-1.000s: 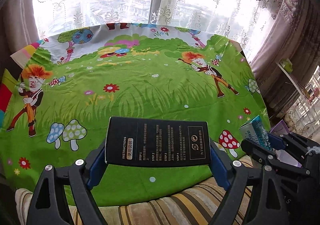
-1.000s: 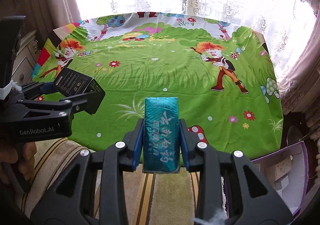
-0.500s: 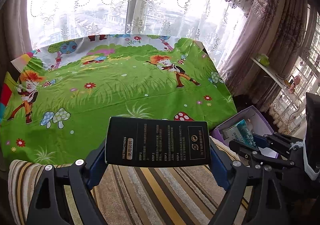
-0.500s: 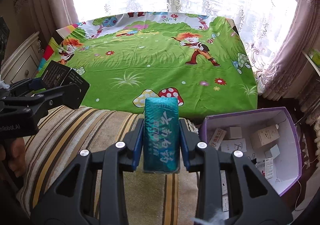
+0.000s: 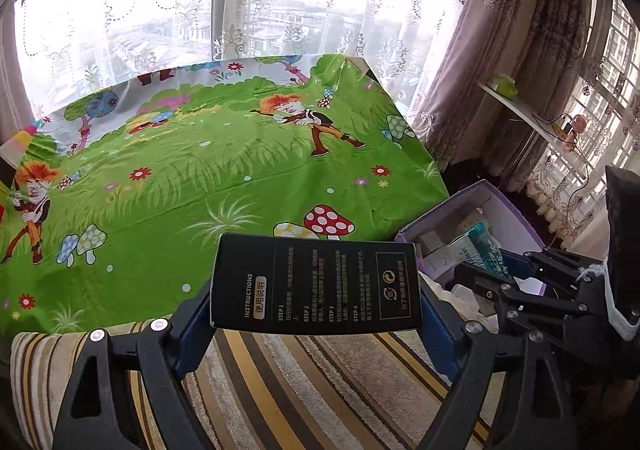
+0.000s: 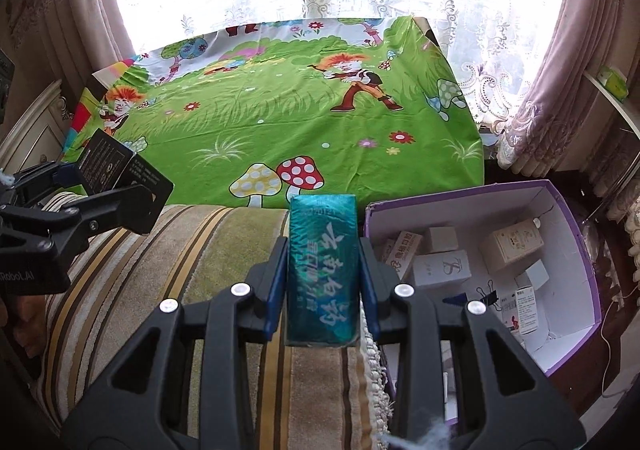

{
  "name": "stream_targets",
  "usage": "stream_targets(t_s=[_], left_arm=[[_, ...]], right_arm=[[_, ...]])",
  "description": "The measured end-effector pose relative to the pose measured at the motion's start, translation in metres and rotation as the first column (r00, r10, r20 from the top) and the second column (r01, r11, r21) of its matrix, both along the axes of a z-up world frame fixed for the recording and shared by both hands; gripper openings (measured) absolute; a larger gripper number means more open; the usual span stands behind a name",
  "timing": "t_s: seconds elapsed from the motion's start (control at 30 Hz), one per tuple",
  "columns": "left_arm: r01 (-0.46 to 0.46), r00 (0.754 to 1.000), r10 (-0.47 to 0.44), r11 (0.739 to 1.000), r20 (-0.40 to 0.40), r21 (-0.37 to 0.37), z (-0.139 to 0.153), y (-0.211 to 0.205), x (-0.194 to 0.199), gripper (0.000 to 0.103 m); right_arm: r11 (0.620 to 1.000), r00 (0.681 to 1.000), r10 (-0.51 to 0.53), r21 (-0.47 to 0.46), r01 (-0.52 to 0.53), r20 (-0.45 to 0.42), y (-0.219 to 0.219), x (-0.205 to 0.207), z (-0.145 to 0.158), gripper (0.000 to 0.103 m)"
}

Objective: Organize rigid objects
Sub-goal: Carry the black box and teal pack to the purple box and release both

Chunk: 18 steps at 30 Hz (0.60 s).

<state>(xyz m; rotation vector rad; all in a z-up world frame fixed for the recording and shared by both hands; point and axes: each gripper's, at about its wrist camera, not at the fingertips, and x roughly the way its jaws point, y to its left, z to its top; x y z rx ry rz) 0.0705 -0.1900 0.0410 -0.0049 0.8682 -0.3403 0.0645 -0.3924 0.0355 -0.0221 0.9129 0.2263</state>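
Left tongs (image 5: 316,314): clamped wide on the black box (image 5: 316,284).
Right tongs (image 6: 322,274): pinching the teal pack (image 6: 322,270).
Changed: both swung off the green cloth (image 5: 224,178) toward the purple box (image 6: 576,246).
Meaning: dropping in looks next.

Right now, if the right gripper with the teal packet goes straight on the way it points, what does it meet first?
Probably the striped beige carpet, close to the purple cardboard box's left wall. The right gripper, shut on the teal packet, points downward just left of that wall; depth is unclear, so it might clip it.
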Motion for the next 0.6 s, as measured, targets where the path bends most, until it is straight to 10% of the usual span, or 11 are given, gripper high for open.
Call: stream_targets(t_s=[0.6], left_arm=[[0.091, 0.995, -0.09, 0.995, -0.033, 0.036, -0.006, -0.034, -0.003, 0.088]], right_arm=[[0.999, 0.999, -0.052, -0.002, 0.052, -0.004, -0.027, -0.007, -0.005, 0.037]])
